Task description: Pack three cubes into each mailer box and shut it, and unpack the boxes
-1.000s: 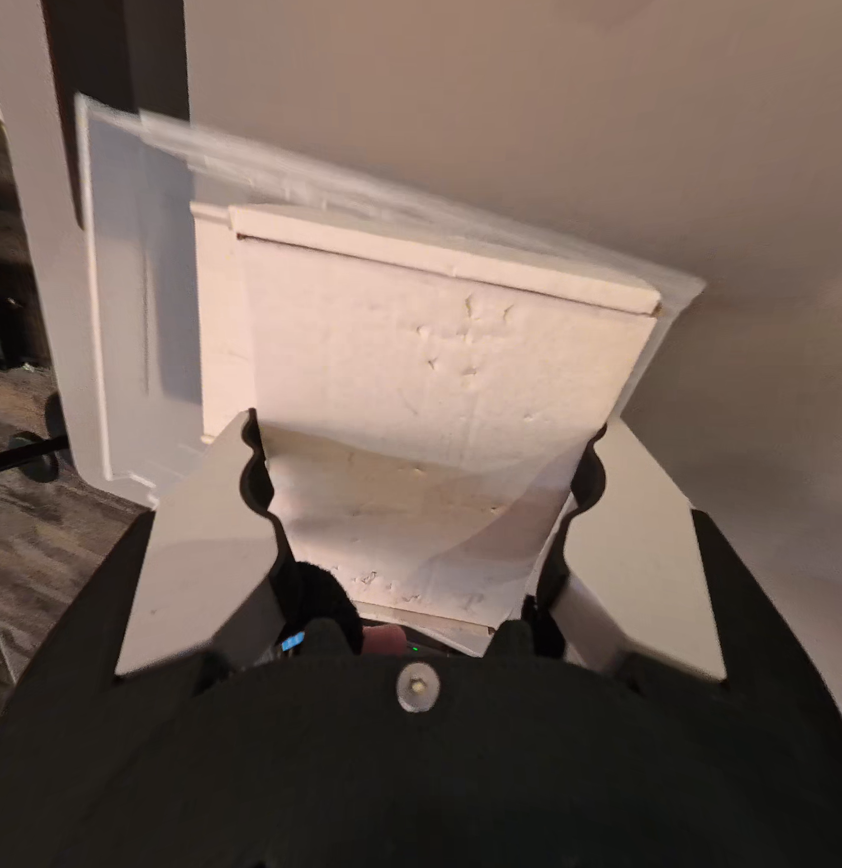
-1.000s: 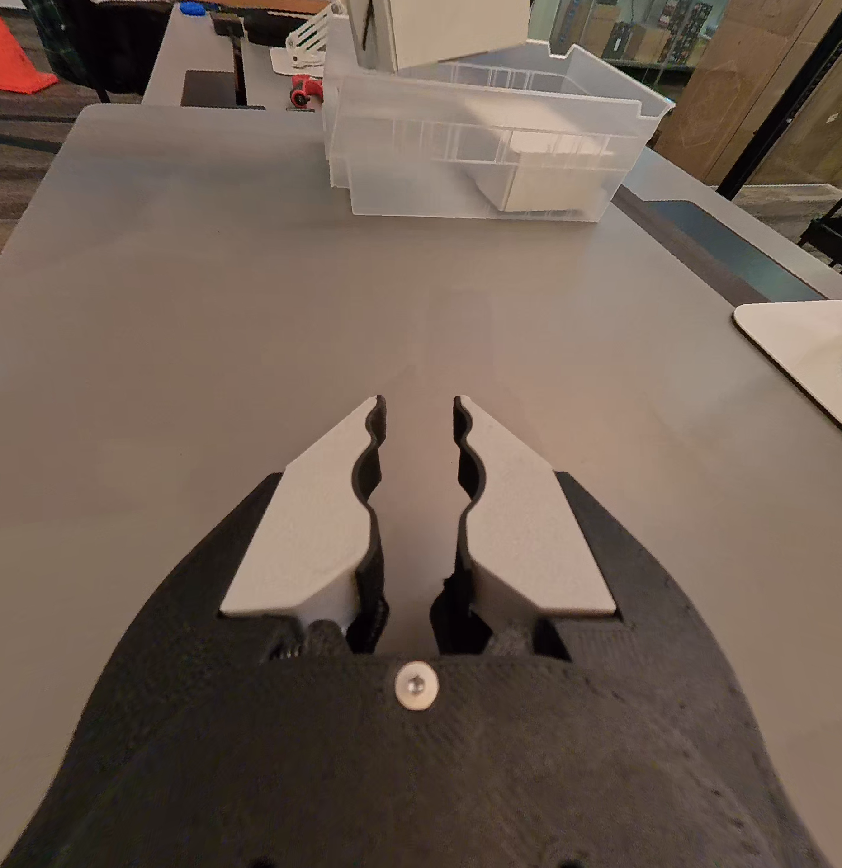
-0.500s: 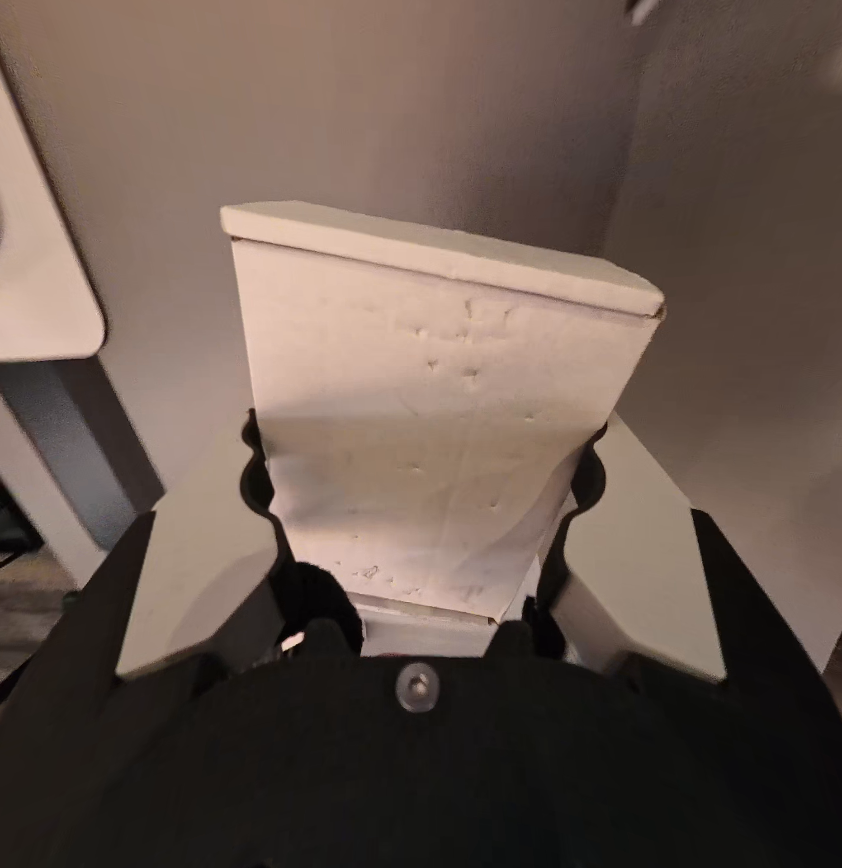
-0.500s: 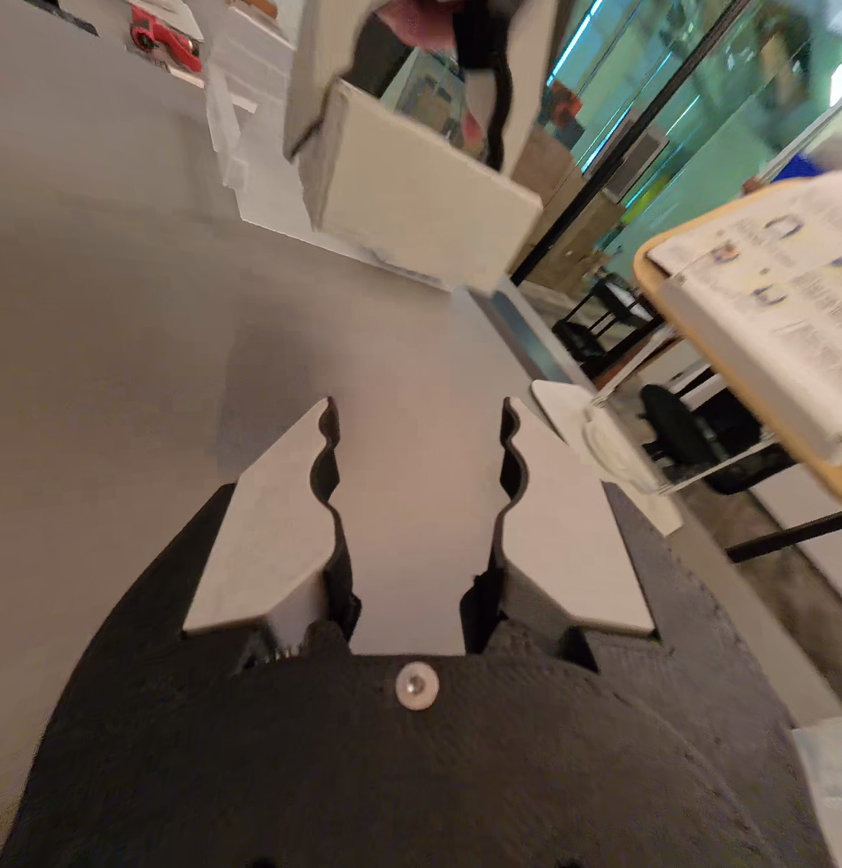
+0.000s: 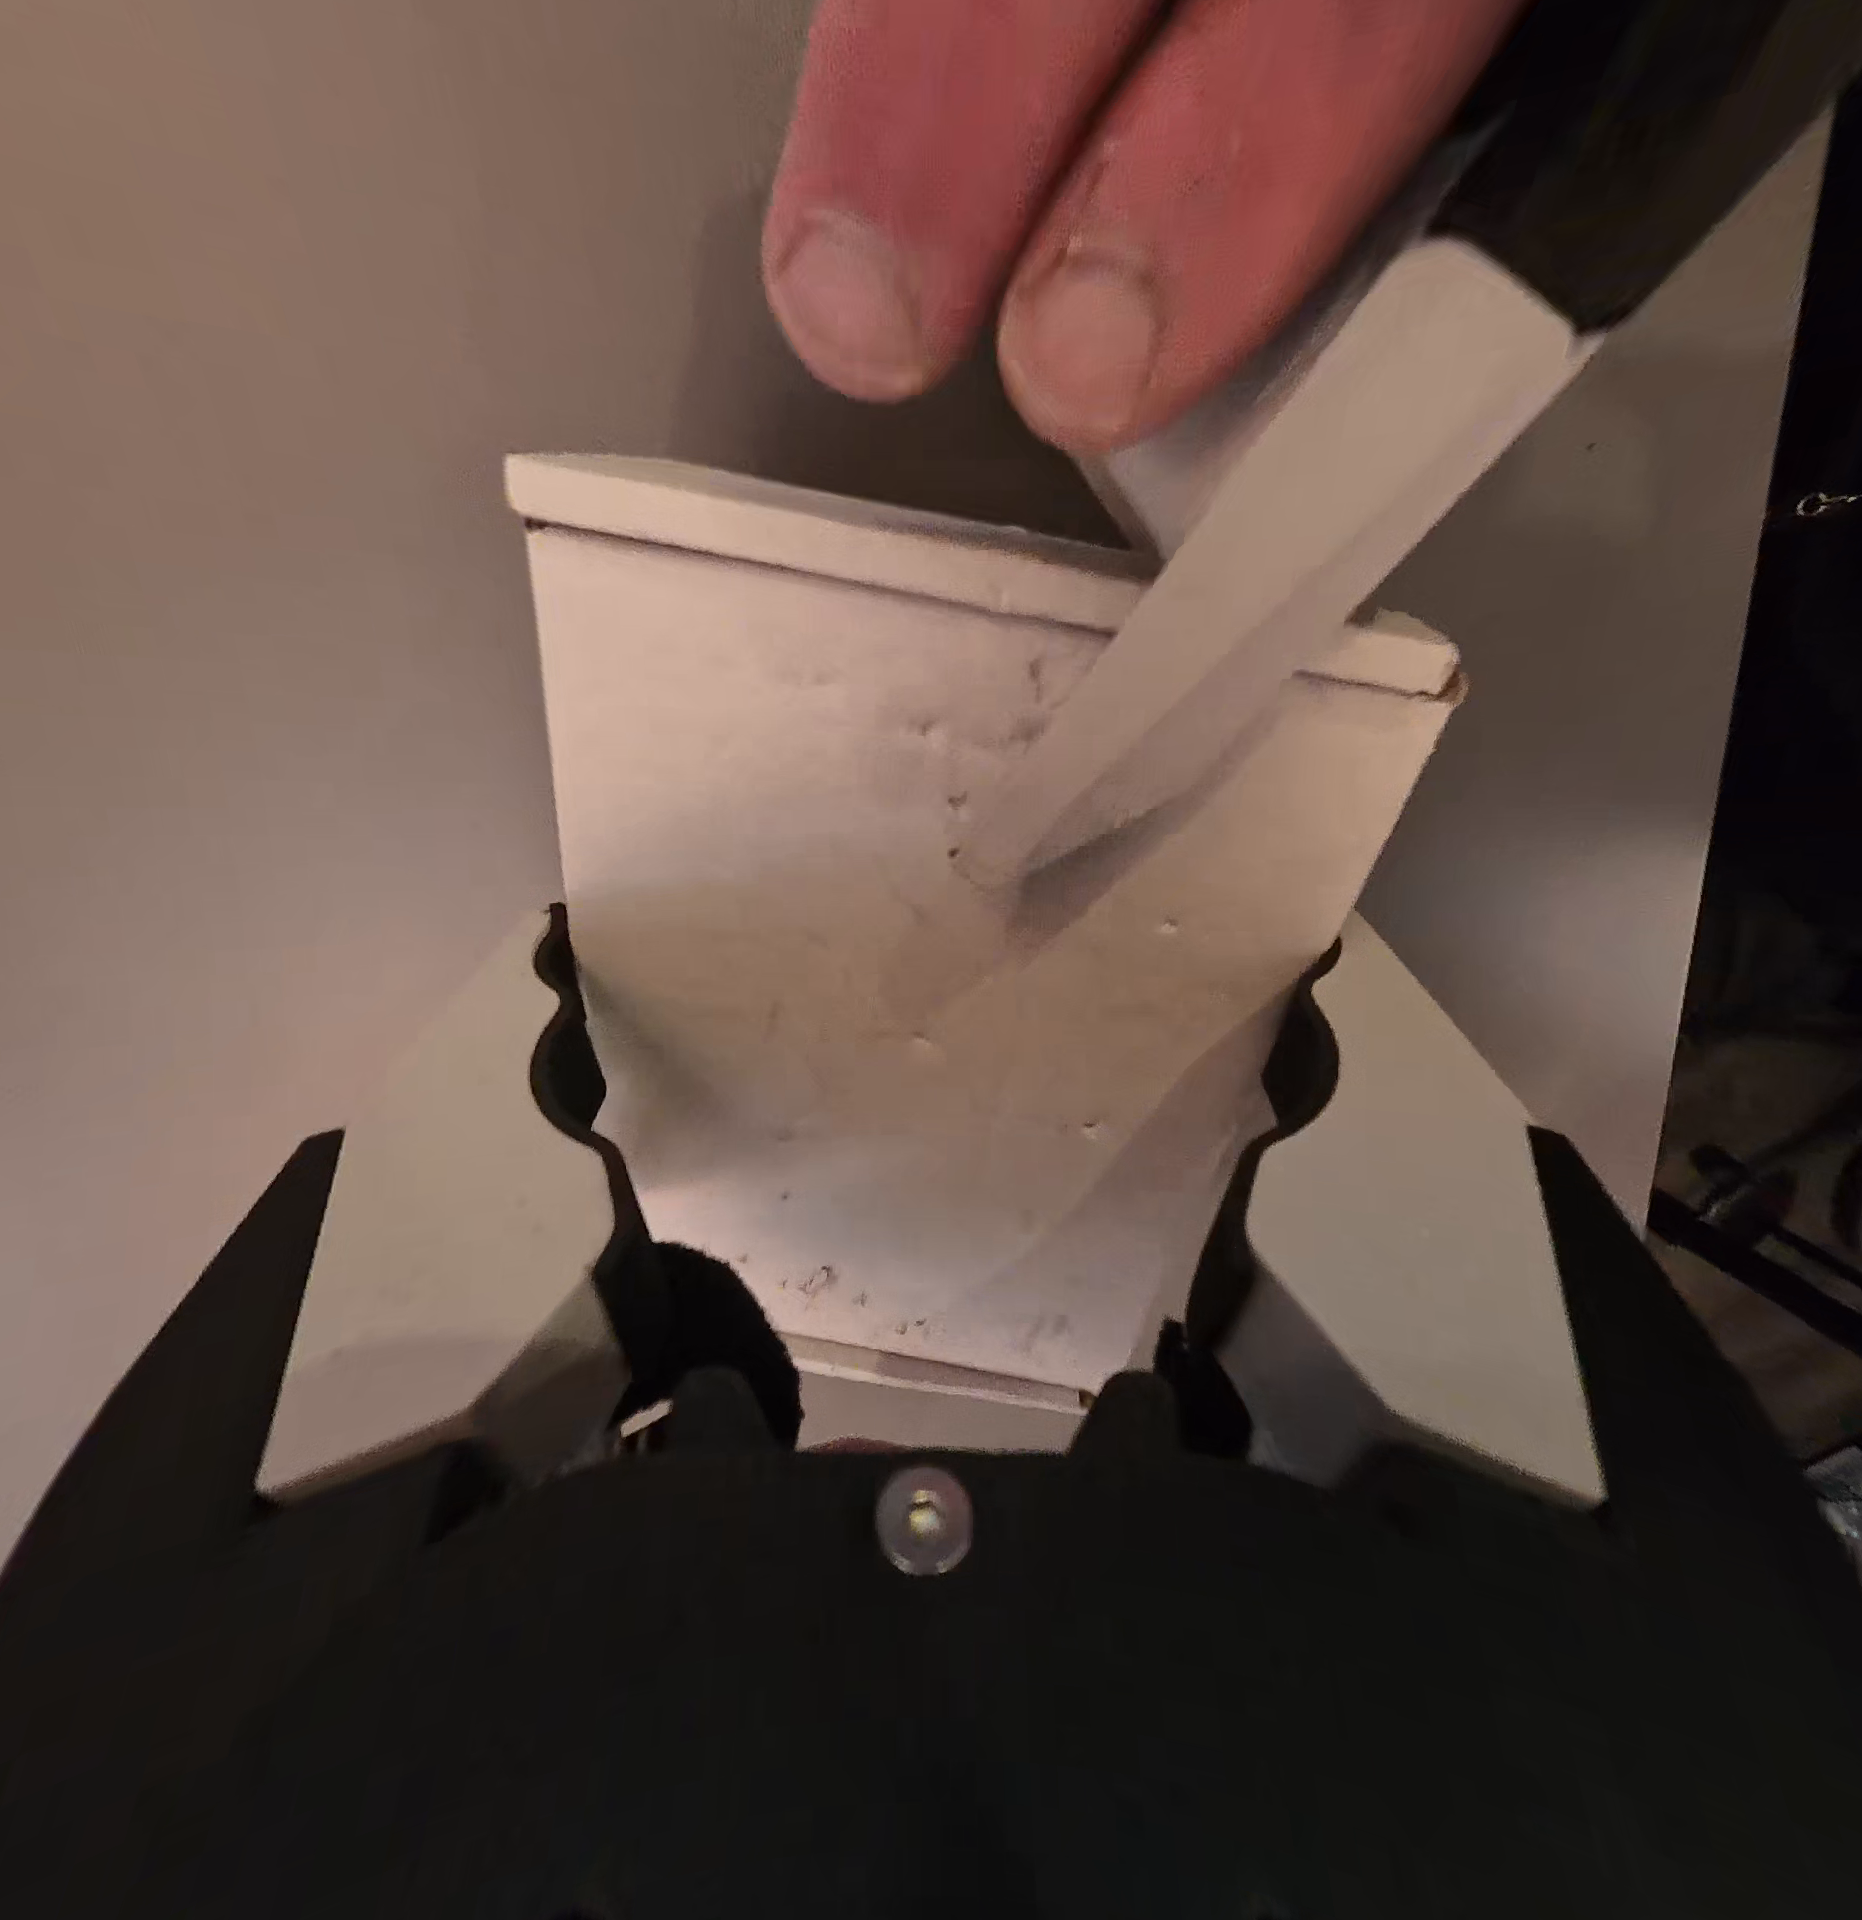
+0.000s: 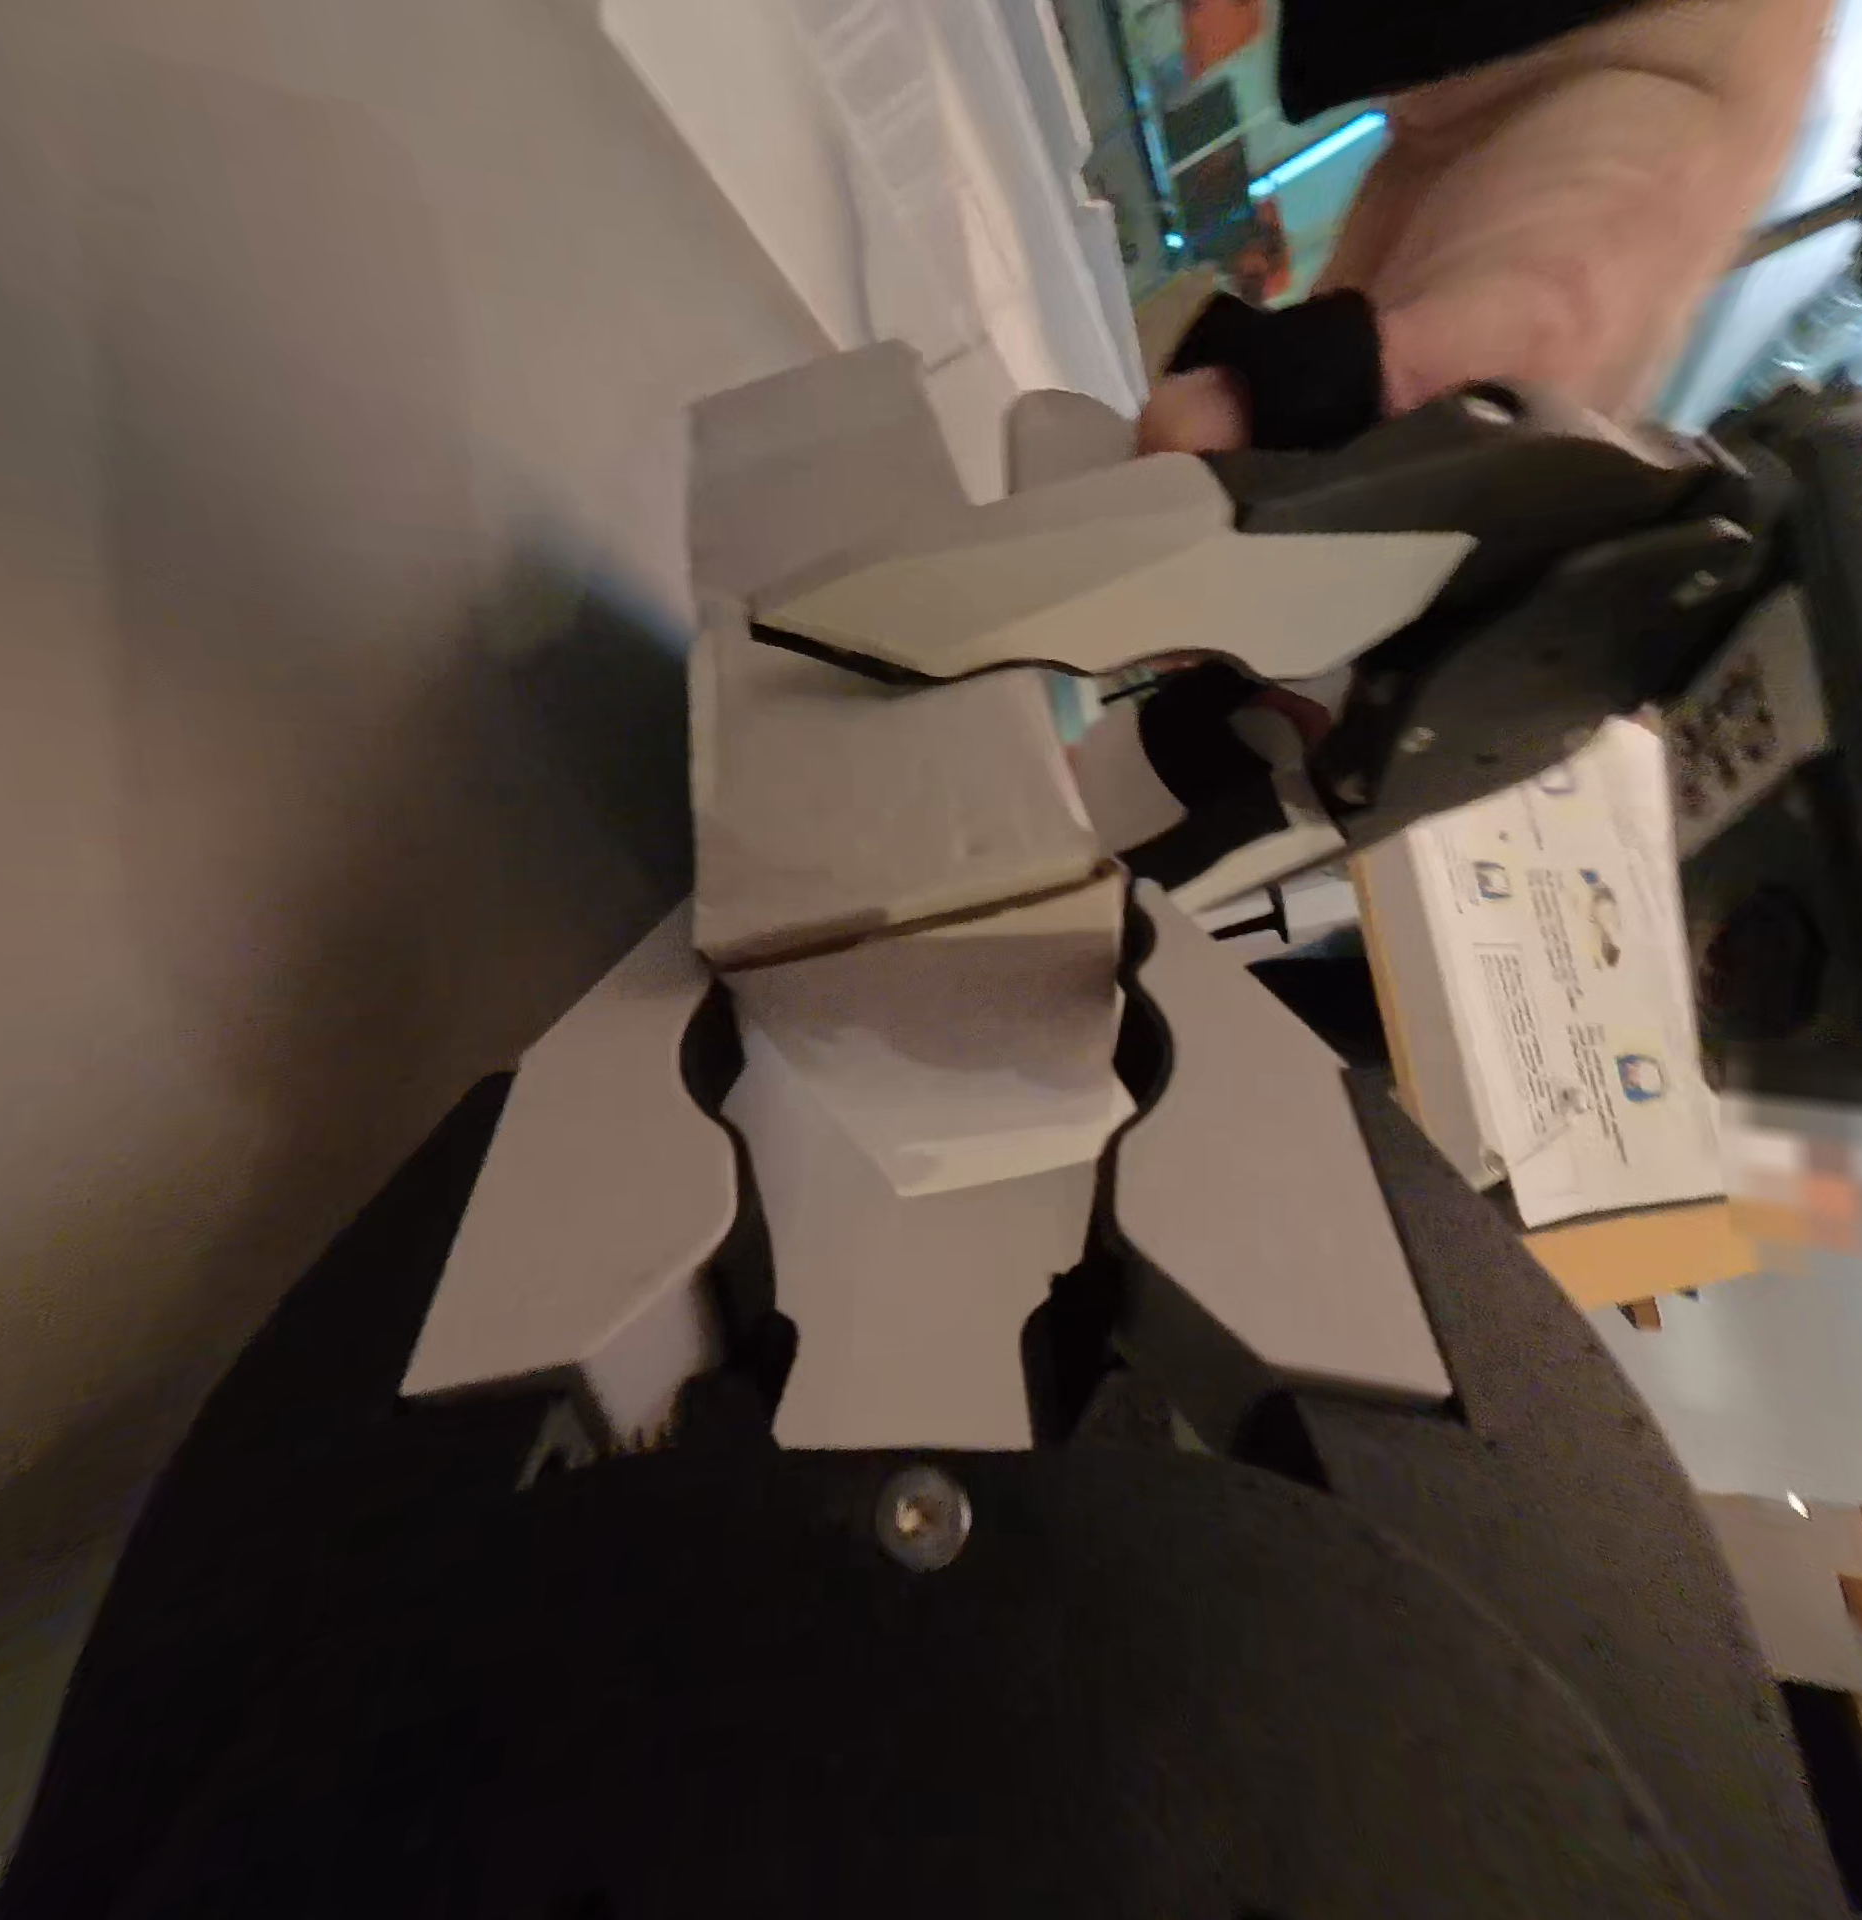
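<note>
A white cardboard mailer box point(image 5: 968, 935) is clamped by its two side walls between the fingers of the left gripper point(image 5: 942, 945), whose jaws are spread to the box's width. The box is held off the grey table point(image 5: 231, 520), with its lid closed and its dented face turned toward the camera. In the left wrist view, one finger of the right gripper point(image 5: 1249, 665) is laid slantwise over the box's far upper edge, with its tip touching the dented face, and a person's fingers point(image 5: 968, 208) are seen just above it.

In the right wrist view, the right gripper point(image 6: 916, 966) is seen with its jaws parted wide around the near end of the box point(image 6: 865, 790); whether the pads press on it cannot be told from the blur. The left gripper point(image 6: 1166, 603) is seen from the side, gripping the same box. A printed white carton point(image 6: 1561, 977) lies at the right.
</note>
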{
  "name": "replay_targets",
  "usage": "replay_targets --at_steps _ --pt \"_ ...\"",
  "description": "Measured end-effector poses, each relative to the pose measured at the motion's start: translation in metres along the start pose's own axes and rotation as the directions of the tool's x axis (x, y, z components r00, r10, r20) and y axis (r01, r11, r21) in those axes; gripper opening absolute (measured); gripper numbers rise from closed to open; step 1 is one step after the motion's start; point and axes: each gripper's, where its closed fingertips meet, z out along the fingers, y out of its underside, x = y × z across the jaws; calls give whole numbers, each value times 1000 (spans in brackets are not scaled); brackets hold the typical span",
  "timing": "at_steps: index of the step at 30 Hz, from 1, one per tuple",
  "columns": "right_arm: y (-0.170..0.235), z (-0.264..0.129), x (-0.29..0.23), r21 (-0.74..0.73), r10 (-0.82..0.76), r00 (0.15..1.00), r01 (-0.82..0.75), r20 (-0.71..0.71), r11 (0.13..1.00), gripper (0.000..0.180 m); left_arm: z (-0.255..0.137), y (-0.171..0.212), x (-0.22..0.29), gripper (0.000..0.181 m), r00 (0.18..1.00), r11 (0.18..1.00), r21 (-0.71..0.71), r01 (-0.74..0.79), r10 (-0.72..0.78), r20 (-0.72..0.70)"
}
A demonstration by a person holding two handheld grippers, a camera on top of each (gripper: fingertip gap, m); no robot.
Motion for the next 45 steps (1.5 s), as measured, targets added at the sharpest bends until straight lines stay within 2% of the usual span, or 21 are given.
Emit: replay_targets --at_steps 1,4,11,17,21,23,25,26,29,31,33,39,41,43,45 --pt "1 0 -3 -1 -11 1000 11 10 1000 68 1 0 0 131 1000 1000 -9 4 -4 0" --pt "7 -2 -3 -11 -7 999 7 32 1000 67 1 -5 0 132 997 996 29 82 -82 -2" --pt "38 -22 0 22 132 986 -135 99 991 67 -21 9 14 131 967 977 214 9 -63 247" --pt "47 -32 4 52 211 965 -222 158 974 67 -9 30 4 120 844 959 272 -85 -75 530" --pt "45 -35 1 77 255 944 -275 208 958 67 0 18 -10 111 780 914 382 -138 -137 610" --pt "46 -37 0 83 281 931 -307 235 948 67 3 11 -15 105 739 905 376 -198 -114 664" --pt "50 -38 0 78 303 919 -331 251 940 67 1 1 -14 94 729 870 425 -250 -119 674" --pt "52 -39 1 79 318 912 -348 259 934 67 -2 -1 -16 94 718 858 444 -257 -138 683" --pt "57 -40 2 78 357 893 -391 275 917 67 -3 -1 -21 91 702 840 476 -258 -175 690" --pt "57 -42 2 84 371 883 -410 288 908 67 1 6 -28 83 663 858 442 -263 -173 729" --pt "57 -43 2 86 375 878 -416 297 905 67 -2 4 -29 75 646 828 484 -283 -209 735" --pt "58 -44 3 68 387 871 -425 303 903 67 -4 2 -30 72 616 808 498 -316 -224 755" --pt "58 -45 7 54 377 884 -406 275 912 67 -4 1 -29 71 625 805 507 -309 -230 746" --pt "58 -48 18 37 337 918 -352 207 935 79 -4 0 -29 70 635 807 508 -300 -228 738" --pt "56 -56 24 0 212 966 -214 146 977 76 -3 -2 -28 70 655 811 514 -280 -230 720"
